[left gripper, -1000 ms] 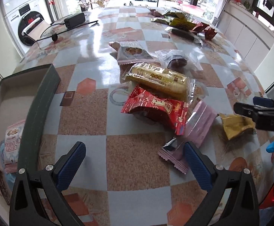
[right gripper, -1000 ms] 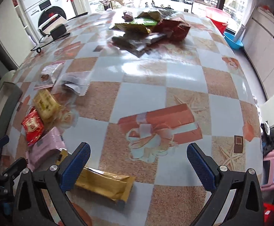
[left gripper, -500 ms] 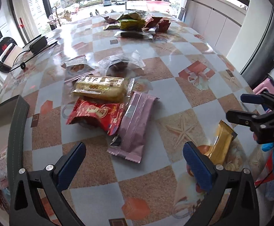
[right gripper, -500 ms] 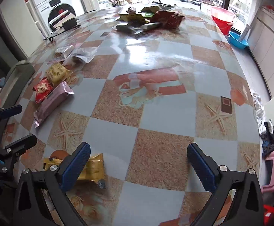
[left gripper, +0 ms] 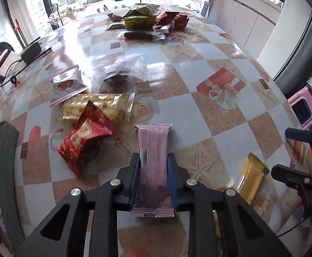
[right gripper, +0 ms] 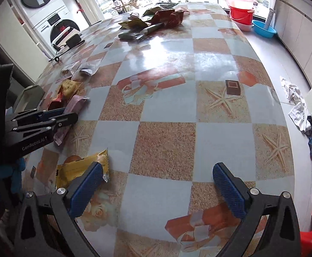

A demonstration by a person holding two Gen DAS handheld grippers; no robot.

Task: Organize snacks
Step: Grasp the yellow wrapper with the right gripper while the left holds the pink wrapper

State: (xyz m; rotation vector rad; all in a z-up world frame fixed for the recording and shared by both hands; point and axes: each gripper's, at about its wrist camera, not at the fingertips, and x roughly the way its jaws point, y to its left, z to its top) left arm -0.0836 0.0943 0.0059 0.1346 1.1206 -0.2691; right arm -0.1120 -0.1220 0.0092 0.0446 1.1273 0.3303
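Observation:
A long pink snack packet (left gripper: 153, 137) lies lengthwise between the jaws of my left gripper (left gripper: 153, 157). The jaws are closing and the blue pads press its sides. In the right wrist view the same left gripper (right gripper: 70, 115) holds the pink packet (right gripper: 74, 105) low over the table. My right gripper (right gripper: 157, 169) stands open over the checked tablecloth with nothing between its fingers. A gold packet (right gripper: 80, 167) lies just beside its left finger. A red packet (left gripper: 85, 141) and a yellow wafer packet (left gripper: 100, 105) lie left of the pink one.
A dark green box (left gripper: 8, 171) holding snacks sits at the left edge. More snacks are piled at the table's far end (left gripper: 147, 19). A black device with a cable (left gripper: 30, 50) lies far left. A pink stool (left gripper: 303, 109) stands past the table's right edge.
My left gripper moved over the pink packet and closed on it from wide open. The right gripper shifted so the gold packet now lies at its left finger, and it stayed open.

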